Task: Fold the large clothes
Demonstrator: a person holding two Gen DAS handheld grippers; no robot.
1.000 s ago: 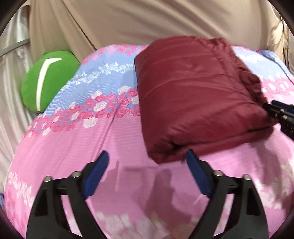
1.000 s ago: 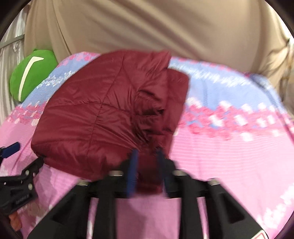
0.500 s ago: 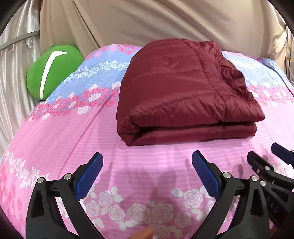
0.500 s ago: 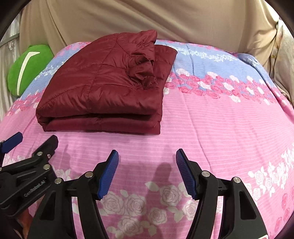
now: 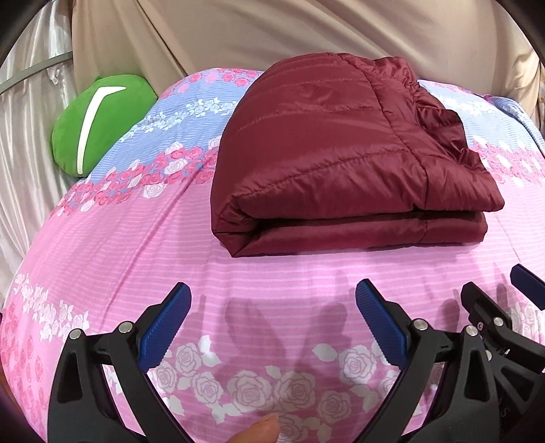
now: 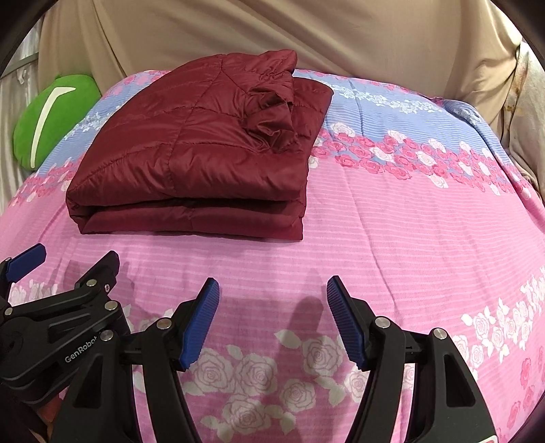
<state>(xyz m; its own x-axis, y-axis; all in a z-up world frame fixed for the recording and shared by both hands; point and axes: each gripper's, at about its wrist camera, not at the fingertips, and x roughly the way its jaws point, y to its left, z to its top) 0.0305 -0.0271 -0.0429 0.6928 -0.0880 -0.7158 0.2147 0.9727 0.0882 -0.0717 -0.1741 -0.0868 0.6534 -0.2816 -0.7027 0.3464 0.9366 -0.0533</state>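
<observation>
The maroon quilted jacket (image 5: pixel 340 153) lies folded into a compact stack on the floral bedspread (image 5: pixel 136 245), at about 12 o'clock from both grippers. The left gripper (image 5: pixel 272 323) and right gripper (image 6: pixel 270 323) both gape empty, well short of it; the folding looks essentially finished.

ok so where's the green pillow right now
The green pillow sits at the far left edge of the bed in both wrist views, against the beige curtain, left of the folded maroon jacket.
</observation>
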